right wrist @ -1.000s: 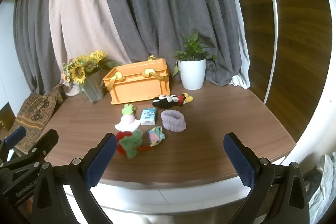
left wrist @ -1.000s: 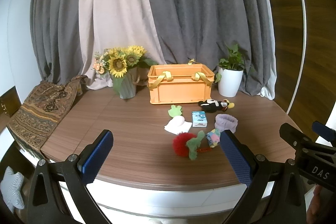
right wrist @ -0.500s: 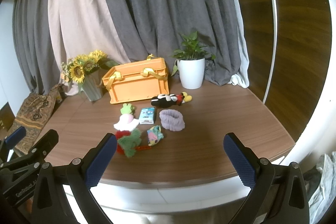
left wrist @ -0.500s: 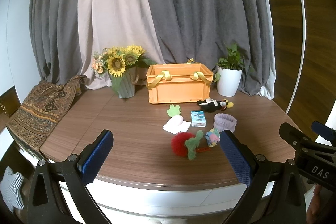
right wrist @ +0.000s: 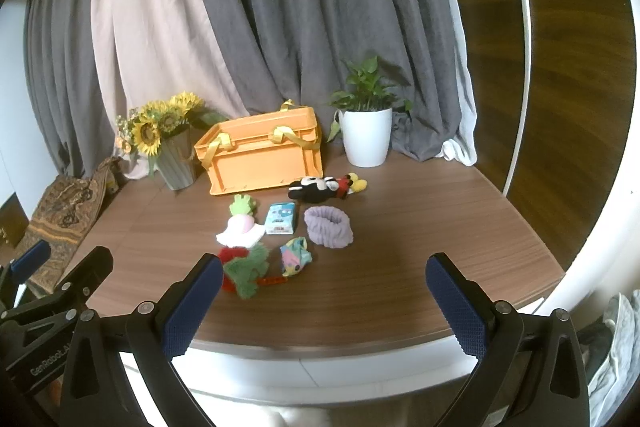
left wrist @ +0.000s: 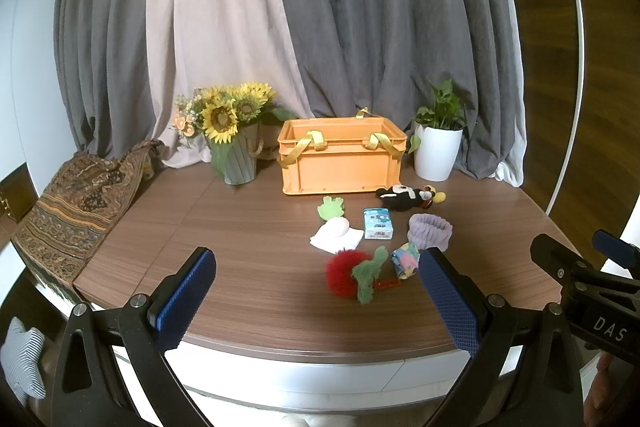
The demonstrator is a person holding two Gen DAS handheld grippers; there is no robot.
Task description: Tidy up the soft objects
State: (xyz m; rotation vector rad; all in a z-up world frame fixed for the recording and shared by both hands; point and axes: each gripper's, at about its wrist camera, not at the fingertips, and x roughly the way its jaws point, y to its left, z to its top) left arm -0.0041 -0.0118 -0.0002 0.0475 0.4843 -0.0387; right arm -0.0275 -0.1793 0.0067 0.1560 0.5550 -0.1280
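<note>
Toys lie scattered on the desk [left wrist: 248, 267] in front of the orange crate [left wrist: 340, 163]: a black mouse plush [left wrist: 404, 197] nearest it, then a lilac scrunchie [left wrist: 430, 231], a tissue pack [left wrist: 377, 223], a white-and-green plush [left wrist: 334, 231] and, farthest out, a red-and-green fuzzy toy [left wrist: 354, 277]. Both the left gripper [left wrist: 316, 297] and right gripper [right wrist: 324, 299] hover short of the desk edge, jaws spread wide and empty. All look light, squashy and unbreakable, so I would pinch each through its bulkiest middle, not a trailing limb.
</note>
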